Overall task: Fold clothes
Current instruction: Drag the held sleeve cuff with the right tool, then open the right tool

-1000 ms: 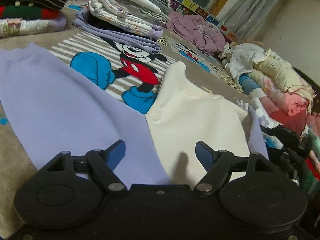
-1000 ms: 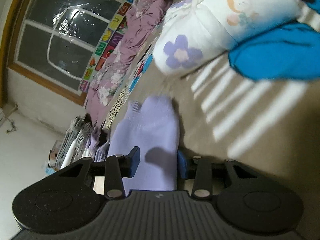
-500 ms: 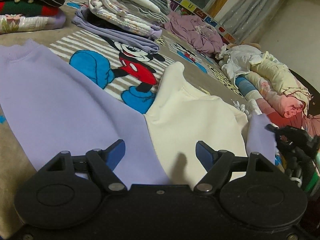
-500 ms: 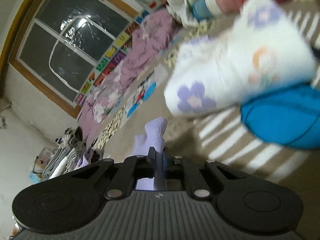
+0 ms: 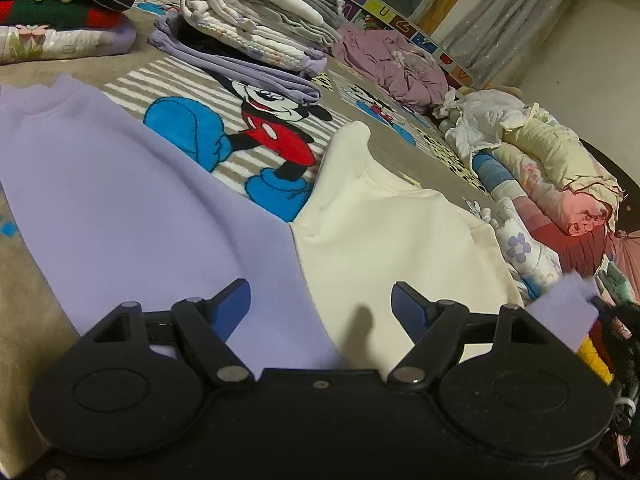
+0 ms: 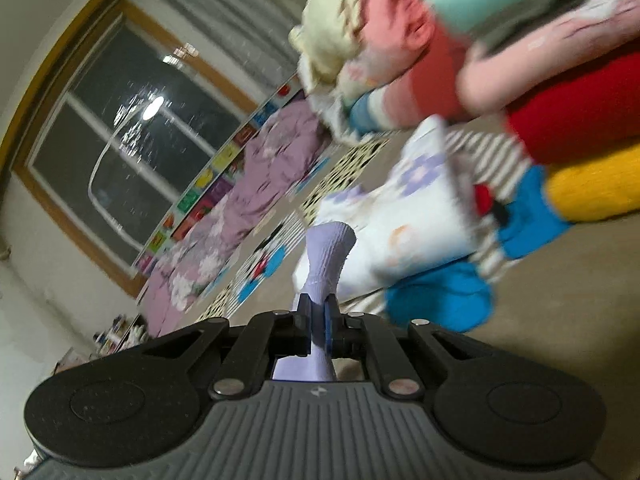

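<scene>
Carpet (image 5: 420, 160) holds one sweatshirt (image 5: 380, 248); right gripper (image 6: 318, 330) pinches its cuff (image 6: 330, 248), left gripper (image 5: 320, 304) wide

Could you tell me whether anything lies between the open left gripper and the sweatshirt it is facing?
Nothing visible does. The left gripper hangs open directly over the sweatshirt, with only bare fabric between its fingertips. The right gripper is shut on the lavender sleeve cuff.
</scene>
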Action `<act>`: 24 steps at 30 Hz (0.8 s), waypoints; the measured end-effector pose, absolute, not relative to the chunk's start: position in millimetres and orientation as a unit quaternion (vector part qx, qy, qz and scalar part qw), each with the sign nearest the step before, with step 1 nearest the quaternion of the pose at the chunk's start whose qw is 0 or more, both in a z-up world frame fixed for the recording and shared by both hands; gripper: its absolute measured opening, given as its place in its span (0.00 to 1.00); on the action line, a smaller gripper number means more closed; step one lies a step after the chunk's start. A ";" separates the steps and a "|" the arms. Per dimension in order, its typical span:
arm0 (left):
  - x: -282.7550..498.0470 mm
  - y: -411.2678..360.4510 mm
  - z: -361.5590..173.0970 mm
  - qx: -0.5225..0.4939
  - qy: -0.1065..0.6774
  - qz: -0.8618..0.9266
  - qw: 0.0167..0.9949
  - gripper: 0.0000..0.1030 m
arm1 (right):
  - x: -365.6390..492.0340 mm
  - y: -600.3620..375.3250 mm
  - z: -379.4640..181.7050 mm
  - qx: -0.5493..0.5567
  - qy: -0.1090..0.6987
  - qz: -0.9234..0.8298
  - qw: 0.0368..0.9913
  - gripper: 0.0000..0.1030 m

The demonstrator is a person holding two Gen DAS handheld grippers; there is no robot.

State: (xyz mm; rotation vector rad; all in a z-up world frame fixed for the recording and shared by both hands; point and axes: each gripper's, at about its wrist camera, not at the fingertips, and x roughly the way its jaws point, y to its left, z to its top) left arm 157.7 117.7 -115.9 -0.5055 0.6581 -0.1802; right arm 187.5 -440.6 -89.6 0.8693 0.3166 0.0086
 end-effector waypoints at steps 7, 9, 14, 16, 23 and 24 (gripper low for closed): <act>153.8 113.1 -115.7 -0.232 0.319 -0.081 0.916 0.75 | 143.8 -476.0 -107.8 0.438 0.137 -0.050 0.887 0.07; 152.6 112.1 -116.1 -0.230 0.318 -0.079 0.917 0.75 | 134.0 -482.5 -114.0 0.440 0.137 -0.062 0.885 0.07; 148.9 106.8 -116.6 -0.215 0.315 -0.076 0.921 0.75 | 121.3 -492.5 -133.6 0.445 0.149 -0.081 0.879 0.07; 146.7 105.4 -116.8 -0.208 0.314 -0.076 0.923 0.75 | 123.8 -495.8 -140.8 0.443 0.160 -0.087 0.878 0.07; 137.7 107.3 -117.7 -0.196 0.312 -0.086 0.926 0.76 | 139.1 -504.0 -158.6 0.421 0.202 -0.110 0.877 0.07; 136.0 106.4 -117.8 -0.191 0.311 -0.087 0.927 0.76 | 140.6 -503.8 -159.2 0.418 0.205 -0.111 0.878 0.07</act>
